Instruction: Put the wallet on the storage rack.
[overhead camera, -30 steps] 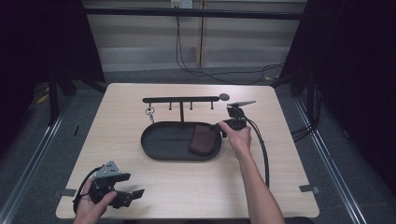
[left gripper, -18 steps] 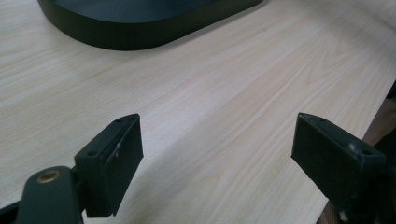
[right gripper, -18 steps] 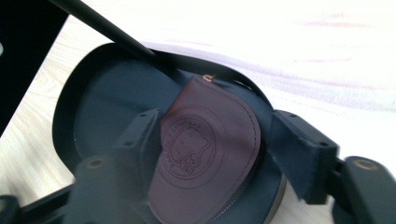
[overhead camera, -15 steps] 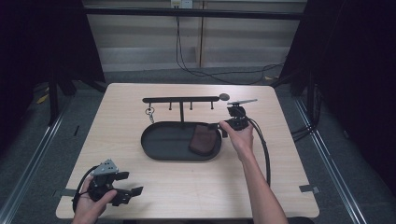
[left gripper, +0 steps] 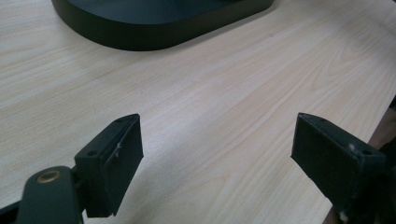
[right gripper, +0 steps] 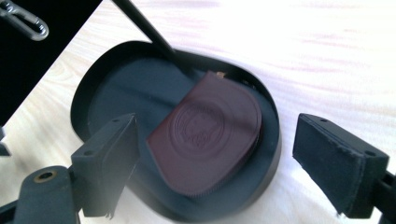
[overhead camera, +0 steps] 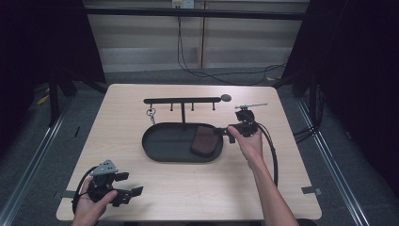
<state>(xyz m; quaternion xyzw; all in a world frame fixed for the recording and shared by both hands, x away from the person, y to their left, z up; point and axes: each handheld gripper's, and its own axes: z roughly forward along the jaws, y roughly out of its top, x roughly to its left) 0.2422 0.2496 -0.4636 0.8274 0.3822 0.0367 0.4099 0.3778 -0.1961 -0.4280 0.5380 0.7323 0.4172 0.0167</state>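
My right gripper (right gripper: pixel 215 163) has backed off the dark-red embossed leather pouch (right gripper: pixel 208 133) in the black oval tray (overhead camera: pixel 164 153), jaws spread, empty; left gripper (left gripper: pixel 217 158) also released. Looks placed.

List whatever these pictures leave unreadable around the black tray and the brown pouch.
- Embossed round emblem on the brown leather pouch: motion blur in the right gripper view; too small in the high view.
- Black oval metal tray: cut off by the top edge of the left gripper view.
- Small silver key ring hanging from the black hook rail: too small in the high view; cut off at the corner of the right gripper view.
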